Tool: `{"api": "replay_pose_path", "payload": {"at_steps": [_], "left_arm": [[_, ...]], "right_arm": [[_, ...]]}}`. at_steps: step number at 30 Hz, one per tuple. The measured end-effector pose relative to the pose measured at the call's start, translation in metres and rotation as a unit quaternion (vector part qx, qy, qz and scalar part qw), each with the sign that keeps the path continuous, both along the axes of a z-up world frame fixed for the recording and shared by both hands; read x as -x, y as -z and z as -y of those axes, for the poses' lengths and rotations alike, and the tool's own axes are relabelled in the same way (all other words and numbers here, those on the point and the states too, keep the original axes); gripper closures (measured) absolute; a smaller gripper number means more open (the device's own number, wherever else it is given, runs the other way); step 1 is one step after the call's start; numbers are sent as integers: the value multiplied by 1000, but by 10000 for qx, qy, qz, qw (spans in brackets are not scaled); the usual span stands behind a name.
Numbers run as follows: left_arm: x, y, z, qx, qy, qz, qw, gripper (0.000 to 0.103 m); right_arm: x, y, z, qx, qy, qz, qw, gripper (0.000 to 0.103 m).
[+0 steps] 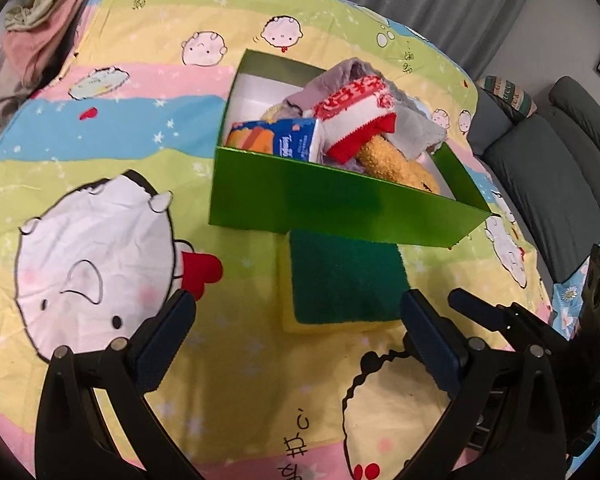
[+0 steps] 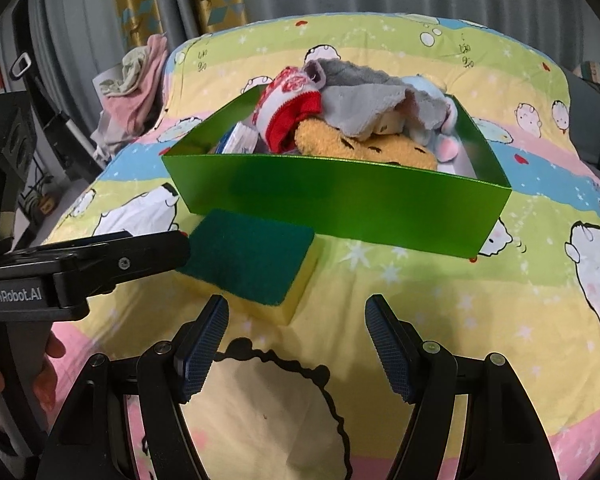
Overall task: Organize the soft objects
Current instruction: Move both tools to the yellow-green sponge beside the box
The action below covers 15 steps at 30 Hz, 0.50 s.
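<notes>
A green box (image 1: 340,208) (image 2: 340,200) stands on the cartoon-print bedsheet. It holds a red and white knit sock (image 1: 356,116) (image 2: 288,104), a grey cloth (image 1: 412,128) (image 2: 364,100), a yellow plush (image 1: 396,164) (image 2: 340,144) and a blue tissue pack (image 1: 284,140). A green and yellow sponge (image 1: 344,284) (image 2: 252,256) lies on the sheet just in front of the box. My left gripper (image 1: 296,312) is open and empty, just short of the sponge; its finger also shows in the right wrist view (image 2: 140,252). My right gripper (image 2: 296,316) is open and empty, close to the sponge's near corner.
A pile of pink and beige clothes (image 1: 40,20) (image 2: 136,76) lies past the bed's far corner. A grey sofa (image 1: 548,168) stands beside the bed. Grey curtains hang behind.
</notes>
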<state>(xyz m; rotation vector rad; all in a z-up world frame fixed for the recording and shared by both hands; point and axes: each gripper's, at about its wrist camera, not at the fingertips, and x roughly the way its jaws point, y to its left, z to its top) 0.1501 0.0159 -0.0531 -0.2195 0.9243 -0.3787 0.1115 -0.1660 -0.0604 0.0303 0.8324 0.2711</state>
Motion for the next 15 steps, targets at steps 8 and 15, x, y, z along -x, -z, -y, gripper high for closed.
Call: {"api": "replay_pose_path", "payload": {"at_steps": [8, 15], "left_arm": [[-11, 10, 5, 204, 10, -53, 9998, 1], [-16, 15, 11, 63, 90, -25, 9999, 1]], "right_arm": [[-7, 10, -5, 26, -104, -118, 9999, 31], [-13, 17, -13, 91, -257, -157, 9995, 31]]}}
